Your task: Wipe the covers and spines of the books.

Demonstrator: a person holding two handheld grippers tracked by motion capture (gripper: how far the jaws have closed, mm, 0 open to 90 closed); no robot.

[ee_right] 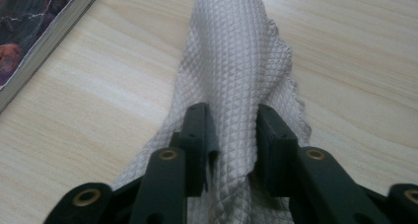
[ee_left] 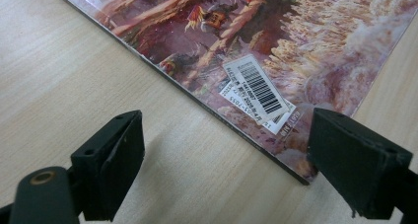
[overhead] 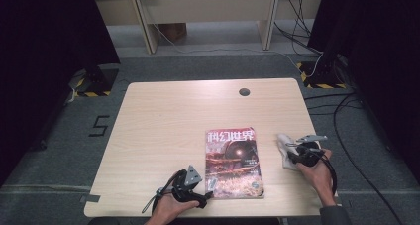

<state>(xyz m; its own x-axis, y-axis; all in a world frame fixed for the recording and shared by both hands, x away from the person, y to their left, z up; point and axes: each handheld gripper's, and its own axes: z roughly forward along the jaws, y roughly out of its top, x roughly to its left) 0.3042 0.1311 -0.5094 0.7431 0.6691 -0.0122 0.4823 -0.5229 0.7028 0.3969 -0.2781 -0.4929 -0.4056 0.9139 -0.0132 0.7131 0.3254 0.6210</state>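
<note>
High view: wooden table (overhead: pixel 163 116), magazine (overhead: pixel 233 163) lying flat near the front edge, slightly right of centre, cover up. Left gripper (overhead: pixel 207 197) at the front edge, just beside the magazine's front-left corner, held by the left hand (overhead: pixel 168 207). Right gripper (overhead: pixel 292 148) near the right edge, on a white cloth (overhead: pixel 285 145) that lies just right of the magazine, apart from it. Right hand (overhead: pixel 317 173) behind it.

Left gripper view: jaws wide apart, nothing clamped. Magazine's (ee_left: pixel 276 41) corner with barcode sticker (ee_left: pixel 259 88) sits between them; the right pad overlaps the magazine edge, contact unclear. Bare table (ee_left: pixel 59 71) on the left.

Right gripper view: white cloth (ee_right: pixel 236 61), diamond weave, bunched into a ridge running up between the two jaws. Both pads sit against the fold, cloth gathered between them, so grasping the cloth. Magazine (ee_right: pixel 34 17) edge at the top-left corner, well apart from the cloth. Table (ee_right: pixel 355 71) around.
</note>
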